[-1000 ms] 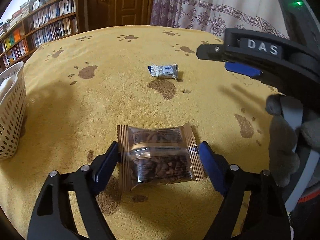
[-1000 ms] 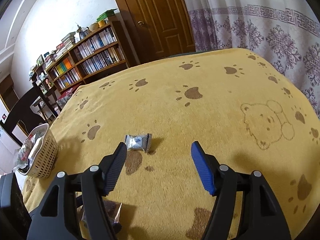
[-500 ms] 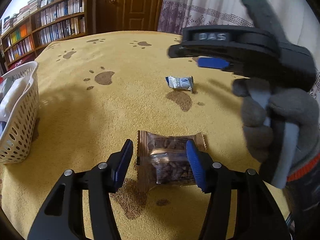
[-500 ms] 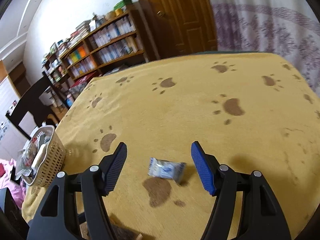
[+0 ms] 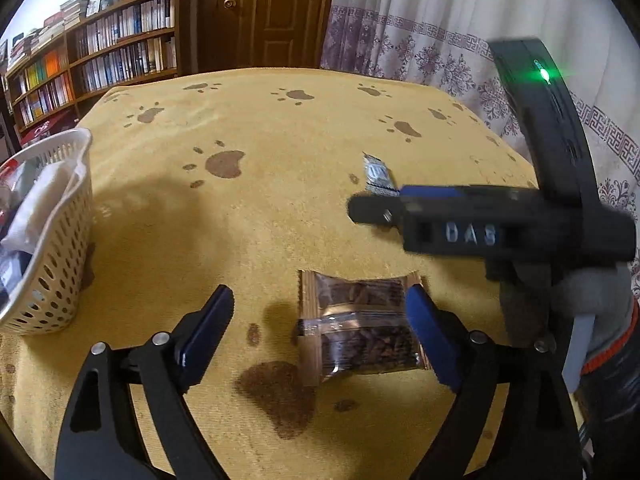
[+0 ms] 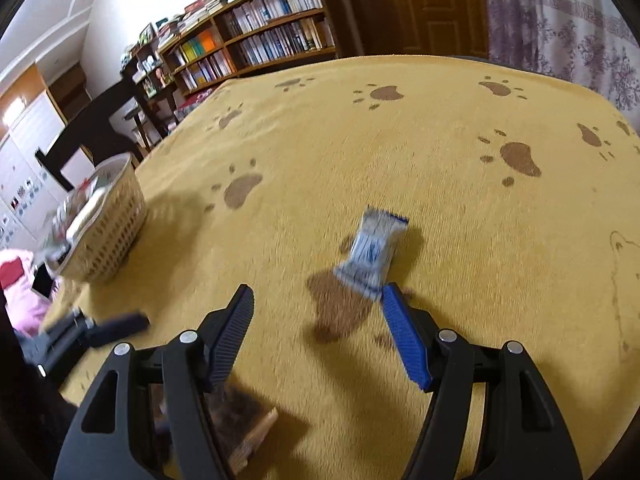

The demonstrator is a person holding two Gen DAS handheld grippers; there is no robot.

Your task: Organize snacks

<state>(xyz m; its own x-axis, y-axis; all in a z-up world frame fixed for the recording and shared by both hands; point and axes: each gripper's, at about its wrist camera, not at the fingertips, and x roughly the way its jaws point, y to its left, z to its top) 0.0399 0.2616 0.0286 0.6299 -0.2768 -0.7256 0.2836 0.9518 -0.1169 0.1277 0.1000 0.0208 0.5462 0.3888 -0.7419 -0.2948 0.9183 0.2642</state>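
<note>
With both claws spread, the left claw (image 5: 320,320) is set off-centre beside the brown packet (image 5: 360,332) at lower right, and the right claw (image 6: 316,320) near the blue wrapper (image 6: 374,250) mid-frame, so either could be nudged aside rather than pinched.

The left claw (image 5: 320,328), half a second ago pinched on the brown clear-windowed snack packet (image 5: 360,332), now gapes wide; the packet sits against its right-hand finger, frame lower right.

Count: one brown packet (image 5: 360,330), one white packet (image 6: 372,252), one basket (image 5: 60,264), two grippers (image 5: 320,332) (image 6: 316,328).
</note>
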